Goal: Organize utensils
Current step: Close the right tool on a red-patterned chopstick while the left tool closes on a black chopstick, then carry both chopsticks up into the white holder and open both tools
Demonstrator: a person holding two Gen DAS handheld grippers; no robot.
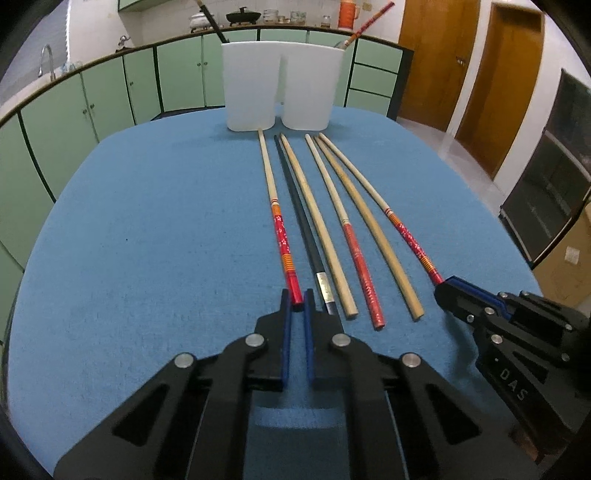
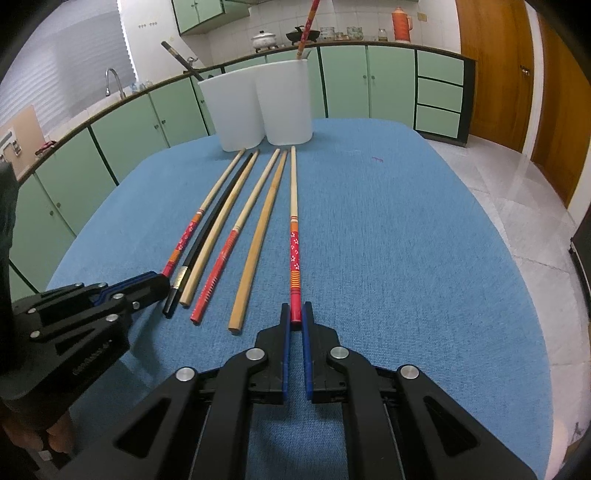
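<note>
Several chopsticks lie side by side on the blue tablecloth [image 1: 147, 240], thick ends toward me. My left gripper [image 1: 297, 300] is shut on the red end of the leftmost one, a flowered chopstick [image 1: 280, 232]. My right gripper [image 2: 295, 314] is shut on the red end of the rightmost one, a matching flowered chopstick [image 2: 294, 251]. Between them lie a black chopstick [image 1: 303, 229], a red-handled one [image 1: 356, 254] and two plain wooden ones. Behind stands a white double holder [image 1: 249, 85]. Its left cup holds a black chopstick [image 1: 212, 20] and its right cup a red one [image 1: 369, 22].
Green cabinets [image 1: 110, 92] with a sink and a counter of pots run behind the table. Wooden doors [image 1: 498, 74] stand to the right. The cloth right of the chopsticks [image 2: 406, 258] is bare. A hand [image 2: 37, 435] grips the left tool.
</note>
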